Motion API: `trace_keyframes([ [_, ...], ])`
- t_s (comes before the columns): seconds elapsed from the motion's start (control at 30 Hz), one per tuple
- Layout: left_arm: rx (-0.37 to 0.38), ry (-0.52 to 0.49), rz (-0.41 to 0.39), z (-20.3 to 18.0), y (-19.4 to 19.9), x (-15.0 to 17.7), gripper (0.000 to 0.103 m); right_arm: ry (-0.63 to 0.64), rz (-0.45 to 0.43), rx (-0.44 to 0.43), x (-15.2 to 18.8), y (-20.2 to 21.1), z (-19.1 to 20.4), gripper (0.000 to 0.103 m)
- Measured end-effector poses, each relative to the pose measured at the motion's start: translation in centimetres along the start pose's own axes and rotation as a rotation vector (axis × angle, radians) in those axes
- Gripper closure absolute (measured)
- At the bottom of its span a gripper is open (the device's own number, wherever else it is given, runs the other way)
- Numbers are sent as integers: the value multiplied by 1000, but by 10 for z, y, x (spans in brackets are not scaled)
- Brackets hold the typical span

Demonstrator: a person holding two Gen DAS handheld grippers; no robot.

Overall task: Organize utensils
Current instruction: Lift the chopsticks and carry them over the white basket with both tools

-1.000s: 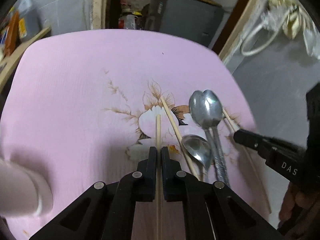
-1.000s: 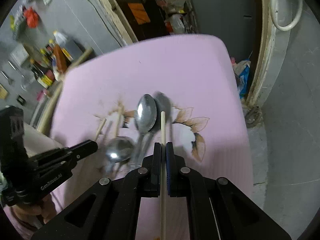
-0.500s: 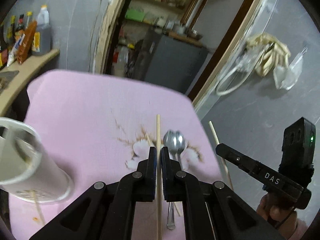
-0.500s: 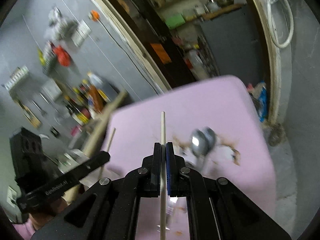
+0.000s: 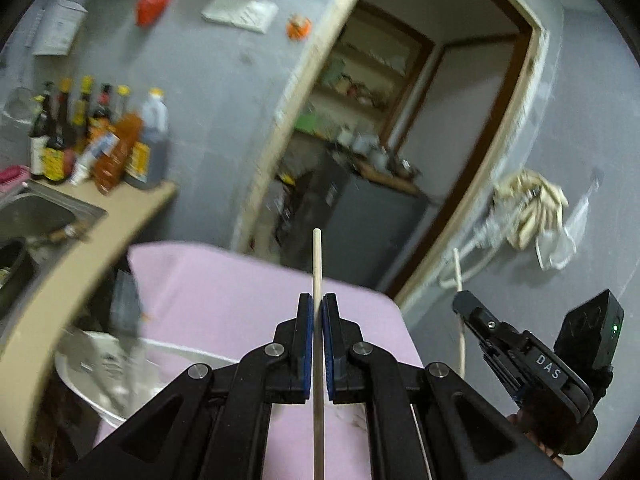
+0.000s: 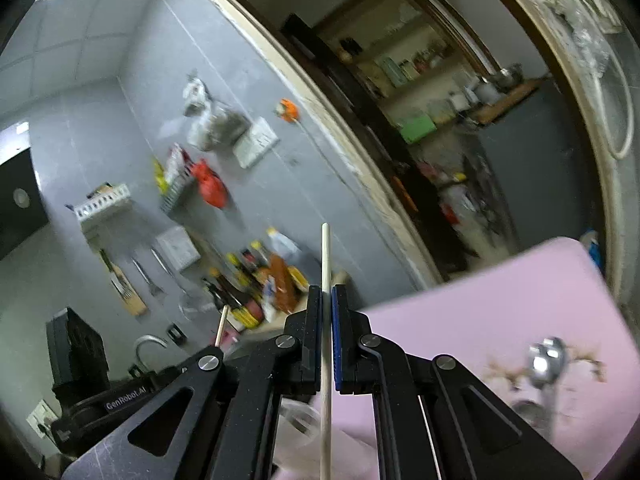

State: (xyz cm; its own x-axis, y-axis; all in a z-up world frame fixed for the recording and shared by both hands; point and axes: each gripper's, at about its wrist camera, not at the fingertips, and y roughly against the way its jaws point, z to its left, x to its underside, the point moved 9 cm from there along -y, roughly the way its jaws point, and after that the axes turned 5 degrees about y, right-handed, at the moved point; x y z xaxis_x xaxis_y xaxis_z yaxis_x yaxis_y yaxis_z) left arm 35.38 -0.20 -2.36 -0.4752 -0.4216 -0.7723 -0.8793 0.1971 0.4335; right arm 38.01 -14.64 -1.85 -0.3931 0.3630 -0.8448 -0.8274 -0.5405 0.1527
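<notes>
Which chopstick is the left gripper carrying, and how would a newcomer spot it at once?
Start at the pink tablecloth, then find the left gripper raised above its near edge. The left chopstick is the pale wooden stick clamped upright between the blue-padded jaws, tip against the dark doorway. Unlike the right chopstick, held by the right gripper marked DAS, it runs dead centre in the left wrist view.

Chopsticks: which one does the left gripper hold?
The chopstick pinched between the left gripper pads, centre of the left view; the other chopstick, at right, sits in the right gripper.

Metal spoons point(image 6: 547, 362) lie on the pink-clothed worktop point(image 6: 460, 320); white cylindrical cup point(image 5: 104, 372) at its left, dark sauce bottles point(image 5: 96, 136) on the counter behind.
</notes>
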Motion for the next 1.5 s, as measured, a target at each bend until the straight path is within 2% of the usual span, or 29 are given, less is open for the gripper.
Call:
trace_keyframes([
  [0.17, -70, 33, -135, 56, 29, -41, 98, 0, -80, -51, -1, -29, 44, 99],
  [0.3, -104, 69, -225, 93, 35, -60, 98, -27, -140, -66, 5, -44, 58, 99],
  [0.5, -90, 103, -303, 127, 25, -70, 98, -35, -237, -14, 20, -62, 62, 99],
  [0.63, -48, 145, -334, 143, 13, -67, 98, -10, -281, 31, 30, -68, 59, 99],
  [0.87, -6, 171, -376, 155, -3, -61, 98, 40, -299, 80, 50, -72, 57, 99],
  [1.13, -49, 148, -461, 157, 4, -48, 98, 84, -320, 130, 63, -71, 55, 99],
  [1.5, -110, 37, -597, 146, 22, -27, 98, 191, -387, 185, 77, -57, 60, 99],
])
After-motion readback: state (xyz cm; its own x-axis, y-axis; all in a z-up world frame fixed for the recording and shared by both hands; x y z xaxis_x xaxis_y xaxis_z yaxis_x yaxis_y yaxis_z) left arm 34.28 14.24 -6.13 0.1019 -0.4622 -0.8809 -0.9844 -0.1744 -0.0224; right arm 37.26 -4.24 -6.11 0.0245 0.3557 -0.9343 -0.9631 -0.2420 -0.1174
